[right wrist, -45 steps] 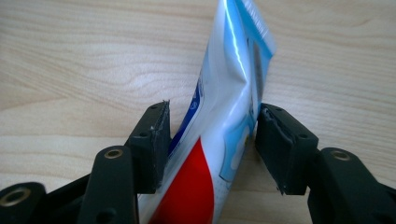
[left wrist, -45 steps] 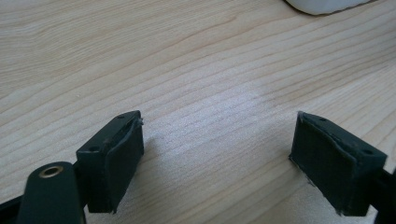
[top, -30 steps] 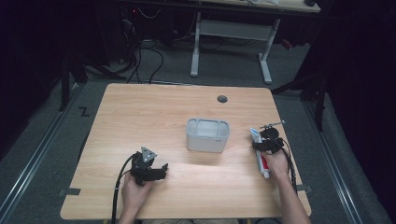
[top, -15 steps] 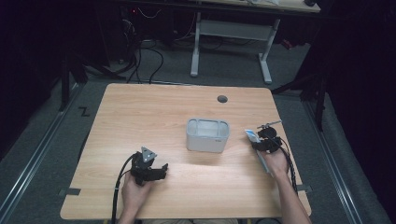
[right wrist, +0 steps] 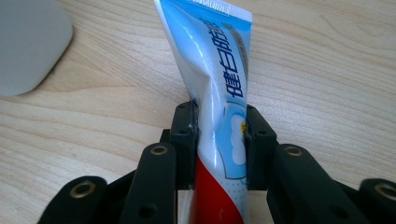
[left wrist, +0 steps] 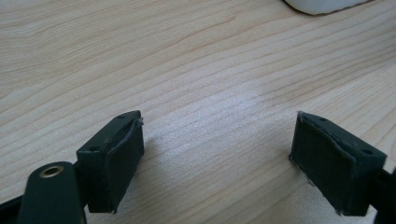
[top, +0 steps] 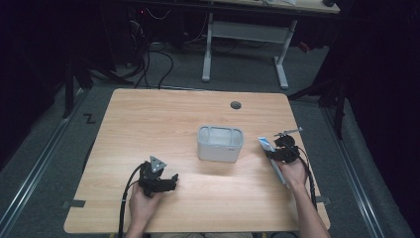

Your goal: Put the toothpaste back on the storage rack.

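The right tool [top: 275, 149] was clenched on a tube [top: 271, 157] near the table's [top: 163, 119] right edge, about halfway along it. In the right gripper view the two jaws pinched the tube [right wrist: 219, 116] at its middle, squeezing the blue-and-white part just above the red part, with the flat crimped end pointing away from the camera over the wood. From the high view the tube lay roughly along the right hand [top: 292, 171], its far end pointing toward the table's far edge.

A grey bin [top: 220, 143] stood near the table's centre, just beside the tube's far end but apart from it. Its rounded corner showed at the upper left of the right gripper view [right wrist: 28, 46].

The left tool [top: 174, 179] rested low over the wood near the front edge, left of centre, held in the left hand [top: 143, 201]. Its jaws stood wide apart with nothing between them [left wrist: 217, 154].

A round hole [top: 236, 105] sat near the far edge.
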Demonstrator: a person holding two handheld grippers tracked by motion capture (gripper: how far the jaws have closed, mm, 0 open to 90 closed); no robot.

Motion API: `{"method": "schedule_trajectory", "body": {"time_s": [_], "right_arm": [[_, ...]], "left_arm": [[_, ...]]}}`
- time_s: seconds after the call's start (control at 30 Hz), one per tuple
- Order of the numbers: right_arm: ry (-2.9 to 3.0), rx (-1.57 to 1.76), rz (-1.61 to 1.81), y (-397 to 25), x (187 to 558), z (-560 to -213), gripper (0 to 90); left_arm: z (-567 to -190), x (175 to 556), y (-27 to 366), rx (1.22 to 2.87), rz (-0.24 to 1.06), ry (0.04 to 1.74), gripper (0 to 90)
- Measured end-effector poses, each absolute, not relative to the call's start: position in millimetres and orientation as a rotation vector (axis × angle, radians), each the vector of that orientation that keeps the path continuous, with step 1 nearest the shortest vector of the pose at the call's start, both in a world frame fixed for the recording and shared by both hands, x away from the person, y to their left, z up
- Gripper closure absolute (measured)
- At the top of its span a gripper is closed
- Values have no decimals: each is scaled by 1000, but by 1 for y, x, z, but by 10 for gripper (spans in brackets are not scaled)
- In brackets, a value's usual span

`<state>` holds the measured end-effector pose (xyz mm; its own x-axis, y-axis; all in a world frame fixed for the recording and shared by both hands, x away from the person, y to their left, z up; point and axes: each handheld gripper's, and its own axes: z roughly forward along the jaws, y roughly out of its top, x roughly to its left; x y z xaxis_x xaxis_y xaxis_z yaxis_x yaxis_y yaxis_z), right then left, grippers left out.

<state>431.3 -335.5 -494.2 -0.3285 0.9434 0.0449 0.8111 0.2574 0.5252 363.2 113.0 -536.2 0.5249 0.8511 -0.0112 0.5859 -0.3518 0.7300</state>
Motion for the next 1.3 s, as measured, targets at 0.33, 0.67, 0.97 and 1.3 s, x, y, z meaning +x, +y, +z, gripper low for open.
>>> {"method": "schedule_trajectory", "body": {"time_s": [0.33, 0.67, 0.97, 1.3], "right_arm": [[2220, 1620, 779, -339, 425, -487, 706], [2201, 1617, 856, -342, 420, -478, 707], [2201, 1571, 898, -338, 416, -467, 707], [2200, 1522, 925, -335, 411, -458, 707]], "left_arm": [[-536, 363, 113, 2073, 491, 1163, 175], [-536, 363, 113, 2073, 490, 1163, 175], [-536, 363, 113, 2073, 490, 1162, 175], [-536, 363, 113, 2073, 490, 1162, 175]]}}
